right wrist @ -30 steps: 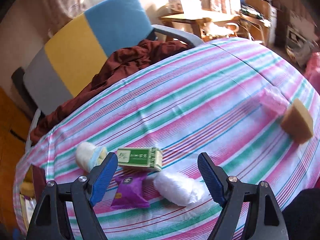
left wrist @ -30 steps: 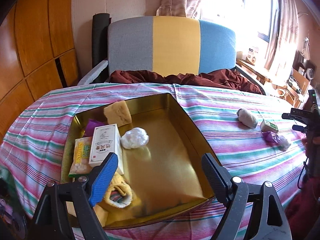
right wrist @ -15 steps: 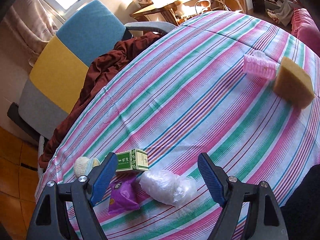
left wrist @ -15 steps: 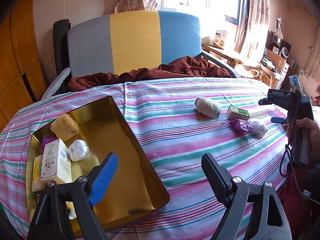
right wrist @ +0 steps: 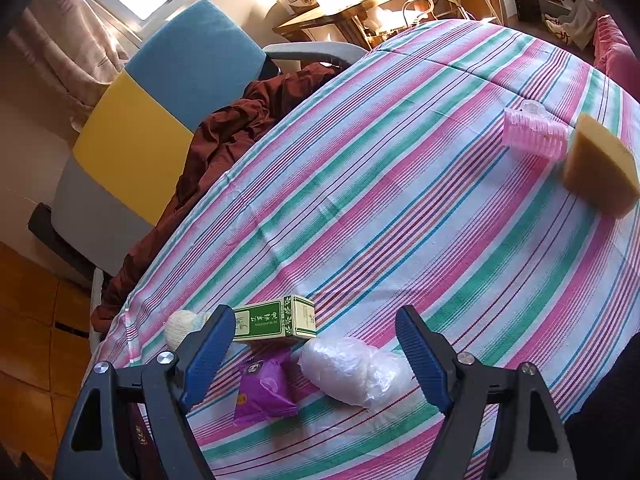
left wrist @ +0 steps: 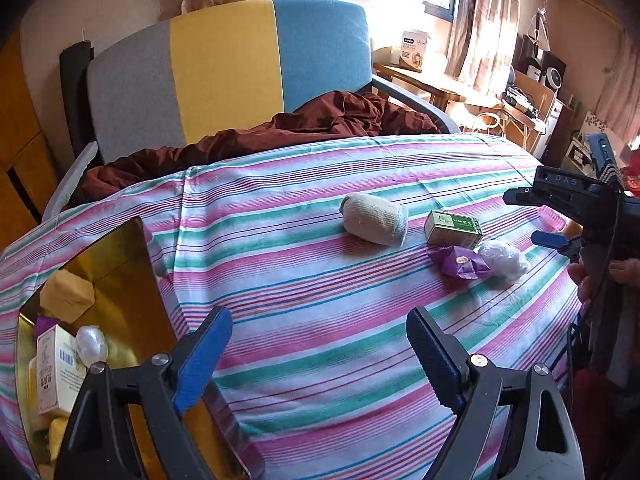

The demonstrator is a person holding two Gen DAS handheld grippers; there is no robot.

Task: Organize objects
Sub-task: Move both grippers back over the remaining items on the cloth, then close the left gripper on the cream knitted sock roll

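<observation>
On the striped tablecloth lie a rolled white sock (left wrist: 374, 219), a green box (left wrist: 452, 229), a purple packet (left wrist: 460, 263) and a clear plastic wad (left wrist: 502, 258). In the right wrist view the green box (right wrist: 274, 319), purple packet (right wrist: 264, 390), plastic wad (right wrist: 352, 370) and sock (right wrist: 180, 328) lie just ahead of my open, empty right gripper (right wrist: 316, 356). My left gripper (left wrist: 318, 354) is open and empty over bare cloth. A gold tray (left wrist: 120, 264) at the left holds a sponge (left wrist: 66, 296), a white box (left wrist: 54, 368) and other items.
A pink hair roller (right wrist: 534, 138) and a yellow sponge (right wrist: 600, 166) lie at the far right of the table. A tricolour chair (left wrist: 228, 64) with a maroon cloth (left wrist: 320, 120) stands behind the table. The right gripper's body (left wrist: 576, 200) shows at the left view's right edge.
My left gripper has swung right, away from the gold tray toward the loose items. My right gripper has moved closer to the box, packet and wad. Both stay open.
</observation>
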